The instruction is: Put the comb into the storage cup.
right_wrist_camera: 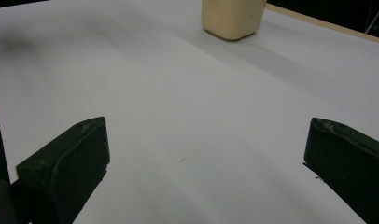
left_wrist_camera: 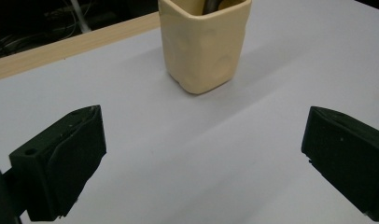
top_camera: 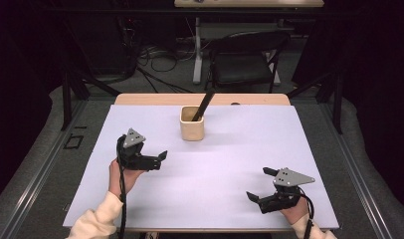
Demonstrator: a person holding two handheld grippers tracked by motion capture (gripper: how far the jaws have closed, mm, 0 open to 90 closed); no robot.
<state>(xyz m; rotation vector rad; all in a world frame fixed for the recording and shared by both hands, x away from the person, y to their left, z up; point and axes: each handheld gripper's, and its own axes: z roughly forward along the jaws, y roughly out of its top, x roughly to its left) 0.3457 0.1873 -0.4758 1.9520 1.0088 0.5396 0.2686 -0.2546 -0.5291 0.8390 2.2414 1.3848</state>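
High view: white sheet (top_camera: 215,169) covers the tabletop, with a strip of wooden table edge (top_camera: 155,99) showing along the far side. Cream cup (top_camera: 192,123) stands upright at upper centre of the sheet. A dark utensil (top_camera: 204,104) sits in the cup, leaning up and to the right, its handle past the rim. Left gripper (top_camera: 164,155) is at centre-left of the frame, held in a hand (top_camera: 121,175) with a cream sleeve, jaws pointing right toward frame centre; the spread of its jaws is hard to read from here. It sits below and left of the cup, apart from it. Right gripper (top_camera: 262,184) is at lower right, jaws pointing left and spread wide, nothing between them, well apart from the cup. An empty dark chair (top_camera: 245,59) stands beyond the table at top centre.

Left gripper view: both black jaws at the bottom corners, wide apart, only bare white sheet between them. Cup at top centre, upright, near but not touching. Utensil base just visible inside the rim. Wood edge at upper left.

Right gripper view: jaws wide at the bottom corners, holding nothing. Cup at top centre-right, cut off by the frame top, far off. Bare sheet between.
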